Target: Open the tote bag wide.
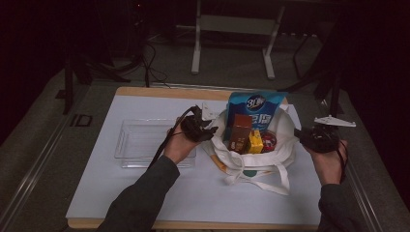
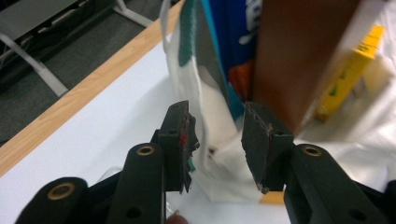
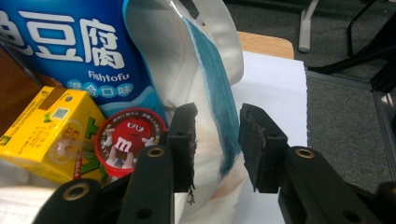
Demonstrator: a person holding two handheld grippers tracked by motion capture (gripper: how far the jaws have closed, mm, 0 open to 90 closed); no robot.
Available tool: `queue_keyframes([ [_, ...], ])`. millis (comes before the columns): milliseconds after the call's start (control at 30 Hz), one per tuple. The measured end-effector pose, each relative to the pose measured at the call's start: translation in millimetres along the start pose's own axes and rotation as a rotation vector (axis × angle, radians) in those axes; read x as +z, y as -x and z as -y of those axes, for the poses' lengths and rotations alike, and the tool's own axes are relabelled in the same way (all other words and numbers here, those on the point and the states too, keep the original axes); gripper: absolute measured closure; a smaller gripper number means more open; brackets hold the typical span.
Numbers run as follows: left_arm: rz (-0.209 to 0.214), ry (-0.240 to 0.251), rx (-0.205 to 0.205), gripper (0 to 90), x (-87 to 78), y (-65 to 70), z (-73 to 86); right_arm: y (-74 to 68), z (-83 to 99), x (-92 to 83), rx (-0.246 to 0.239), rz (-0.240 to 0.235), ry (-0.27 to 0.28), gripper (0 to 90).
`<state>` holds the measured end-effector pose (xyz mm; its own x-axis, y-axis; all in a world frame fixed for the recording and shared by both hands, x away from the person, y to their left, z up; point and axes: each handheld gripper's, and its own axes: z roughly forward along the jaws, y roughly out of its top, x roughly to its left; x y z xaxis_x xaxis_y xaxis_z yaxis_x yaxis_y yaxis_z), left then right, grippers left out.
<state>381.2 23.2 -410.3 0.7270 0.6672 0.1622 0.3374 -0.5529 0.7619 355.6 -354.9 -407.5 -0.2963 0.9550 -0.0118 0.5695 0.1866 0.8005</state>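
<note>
A white tote bag [image 1: 251, 162] sits on the white mat [image 1: 145, 193], to the right of a clear plastic tray [image 1: 140, 142], its mouth turned upward and its handles trailing toward the person. Standing in the bag are a blue Fishtofu packet [image 1: 255, 110], upright with its long axis vertical, a brown carton [image 1: 240, 133] also upright, a yellow box [image 1: 255, 141] and a round red M&M's tub [image 1: 268, 141].

The left gripper [image 1: 205, 129] is at the bag's left rim. In the left gripper view [image 2: 217, 140] its jaws stand apart with the rim cloth rising between them; the left pad touches the fabric, the right pad does not.

The right gripper [image 1: 302, 135] is at the bag's right rim. In the right gripper view [image 3: 217, 140] its jaws also stand apart, straddling the rim cloth without pressing it.
</note>
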Motion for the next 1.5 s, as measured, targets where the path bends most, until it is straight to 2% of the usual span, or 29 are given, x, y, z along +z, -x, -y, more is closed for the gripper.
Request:
queue_keyframes([
  [133,-0.011,0.01,-0.027,71.9,9.6,-3.9,-3.6,-0.5,-1.8,8.1,-0.004,0.004,-0.005,77.3],
  [267,-0.026,0.011,-0.043,83.0,18.2,-6.5,-6.6,-2.1,-1.3,13.6,-0.012,0.009,0.0,87.1],
  [367,-0.043,0.007,-0.048,87.5,22.6,-9.1,-8.6,-2.5,-2.5,15.8,-0.026,0.011,-0.005,88.9],
  [500,-0.061,-0.016,-0.06,88.4,27.7,-16.3,-8.5,-0.4,-2.3,20.6,-0.027,0.021,-0.022,89.3],
  [700,-0.073,-0.053,-0.078,88.7,40.2,-24.5,-3.7,4.0,5.5,34.3,0.004,0.021,-0.056,89.5],
  [767,-0.089,-0.092,-0.065,88.8,49.9,-25.7,-1.8,3.8,8.0,39.7,0.009,0.019,-0.069,89.6],
  [933,-0.097,-0.154,-0.051,88.9,62.4,-26.7,0.3,3.4,12.9,50.4,0.021,0.017,-0.097,89.6],
  [1200,-0.113,-0.243,0.0,88.9,79.9,-22.3,1.2,5.3,24.1,65.7,0.042,0.017,-0.142,89.6],
  [1267,-0.116,-0.267,0.023,88.9,83.6,-20.5,2.0,4.9,26.7,69.3,0.046,0.018,-0.152,89.6],
  [1400,-0.1,-0.31,0.037,88.9,91.3,-17.1,5.6,3.5,33.1,76.4,0.049,0.015,-0.174,89.6],
  [1500,-0.091,-0.35,0.068,88.9,97.2,-12.4,9.1,0.8,37.8,81.0,0.049,0.02,-0.187,89.5],
])
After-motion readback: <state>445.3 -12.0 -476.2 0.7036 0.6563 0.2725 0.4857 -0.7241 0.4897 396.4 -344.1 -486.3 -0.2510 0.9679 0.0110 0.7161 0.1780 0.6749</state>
